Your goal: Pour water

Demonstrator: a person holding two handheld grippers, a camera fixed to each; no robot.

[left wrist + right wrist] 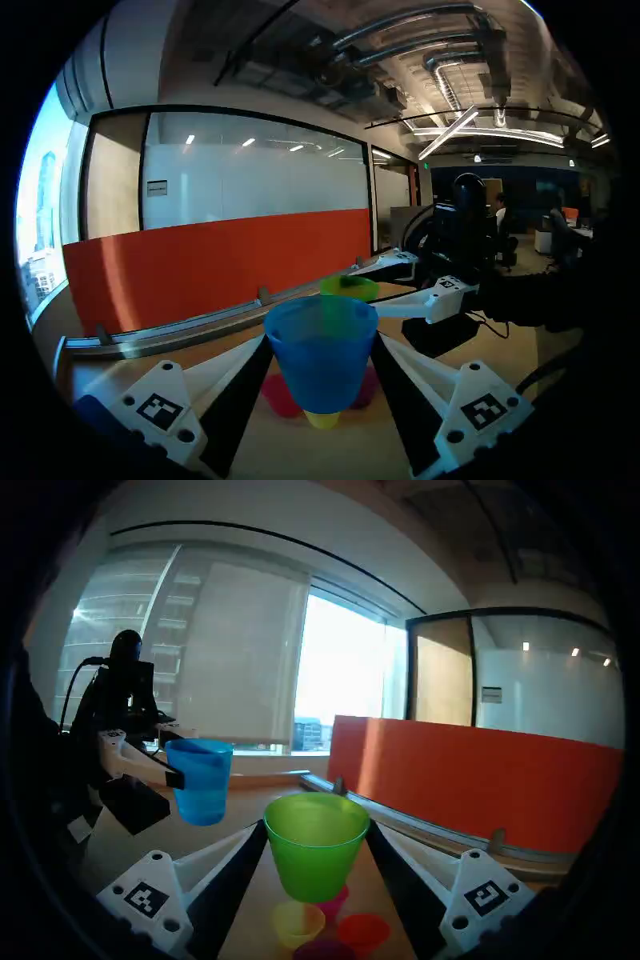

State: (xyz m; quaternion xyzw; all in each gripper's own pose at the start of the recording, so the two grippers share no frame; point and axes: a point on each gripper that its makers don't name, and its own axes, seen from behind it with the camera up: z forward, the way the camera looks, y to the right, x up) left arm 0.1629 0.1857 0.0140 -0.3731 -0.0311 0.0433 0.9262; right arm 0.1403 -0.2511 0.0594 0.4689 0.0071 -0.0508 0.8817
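Over a wooden desk [512,346], a blue cup [322,364] is pinched by the left gripper [322,346]; a green cup [350,286], at its one o'clock, is pinched by the right gripper [316,832].

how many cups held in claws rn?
2: blue cup in the left claw, green cup in the right claw. Other cups sit below, partly hidden.

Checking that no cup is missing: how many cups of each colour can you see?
Blue cup: 1
Green cup: 1
Yellow cup: 1
Pink cup: 1
Red cup: 1
Total: 5, counting only cups plainly seen.
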